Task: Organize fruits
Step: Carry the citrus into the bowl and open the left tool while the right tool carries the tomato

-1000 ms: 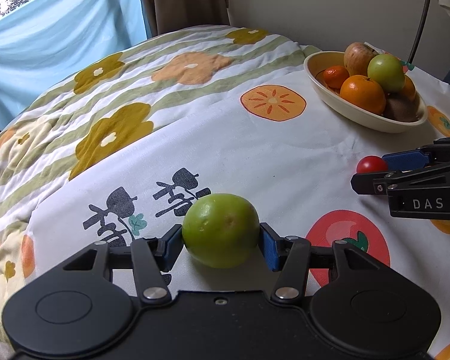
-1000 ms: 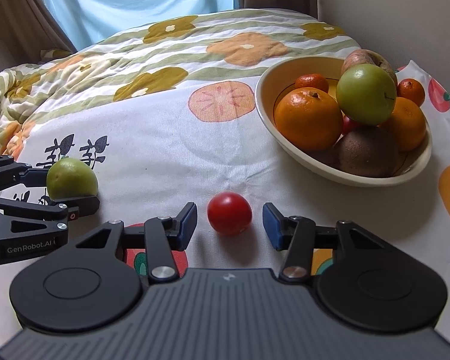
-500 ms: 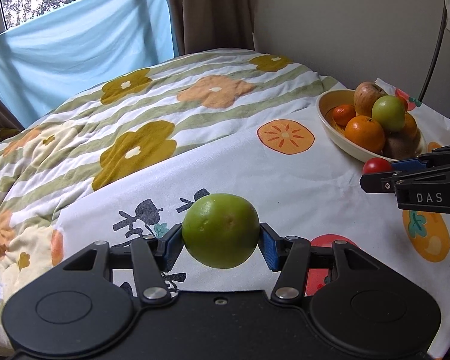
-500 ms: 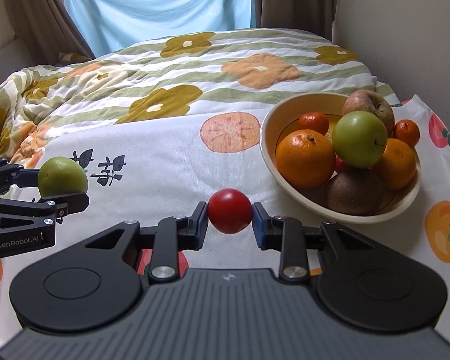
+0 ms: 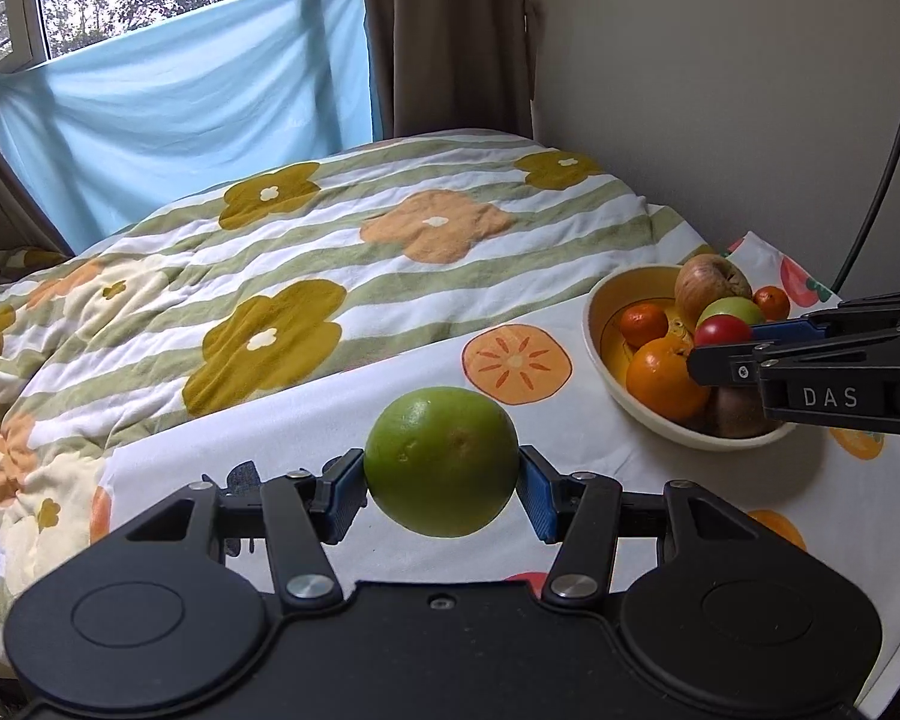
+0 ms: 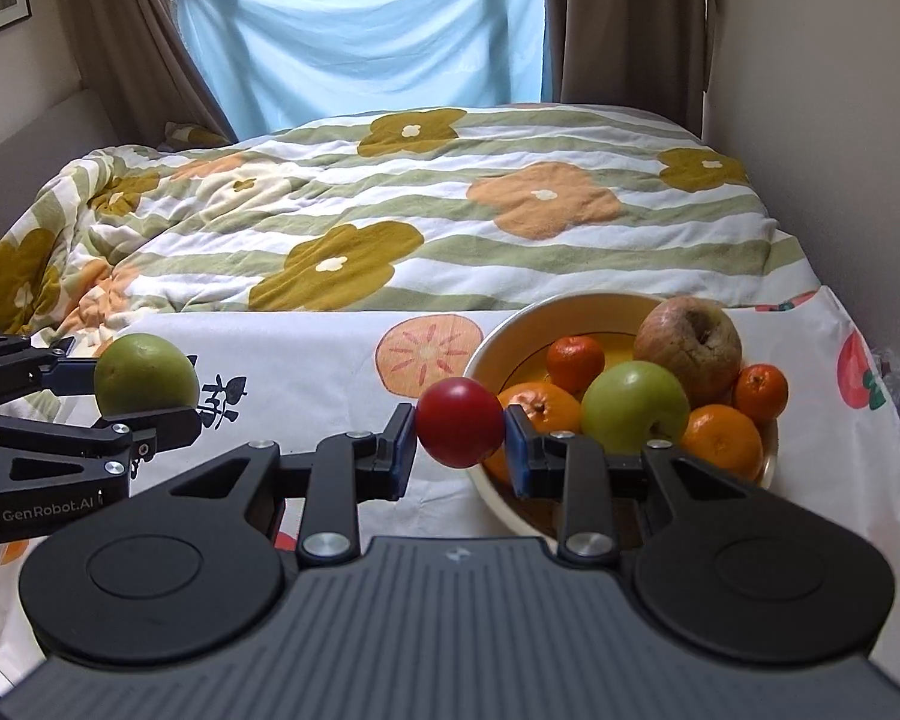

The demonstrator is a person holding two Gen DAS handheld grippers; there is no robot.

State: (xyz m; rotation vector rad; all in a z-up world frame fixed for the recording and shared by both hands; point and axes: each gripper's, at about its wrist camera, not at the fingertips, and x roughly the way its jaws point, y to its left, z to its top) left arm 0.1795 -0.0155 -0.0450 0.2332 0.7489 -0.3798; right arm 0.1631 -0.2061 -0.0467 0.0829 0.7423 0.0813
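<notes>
Green fruit (image 5: 441, 461): round and dull green, pinched between the two blue pads of the left gripper (image 5: 442, 491), held up clear of the cloth below.
Left gripper fingers (image 5: 345, 495): clenched on the green fruit, one pad pressed to each side.
Blanket (image 5: 330, 252): white with green stripes and mustard and orange flowers, spread over the bed behind both grippers.
White cloth (image 6: 330, 360): printed with fruit pictures, lying under the grippers and the bowl.
Red fruit (image 6: 460, 422): small, smooth and glossy, gripped by the right gripper (image 6: 459, 444); from the right wrist view it hangs in front of the bowl's near left rim, raised above the cloth.
Right gripper fingers (image 6: 397, 450): closed tight on the red fruit, blue pads touching both sides.
Bowl (image 6: 498, 330): cream outside, yellow inside, resting on the white cloth to the right of both grippers.
Bowl contents: a big orange (image 6: 537, 405), a green apple (image 6: 635, 405), a brownish wrinkled apple (image 6: 687, 345), several small tangerines (image 6: 575, 355), piled together.
Wall (image 5: 720, 90): plain pale surface just right of the bed.
</notes>
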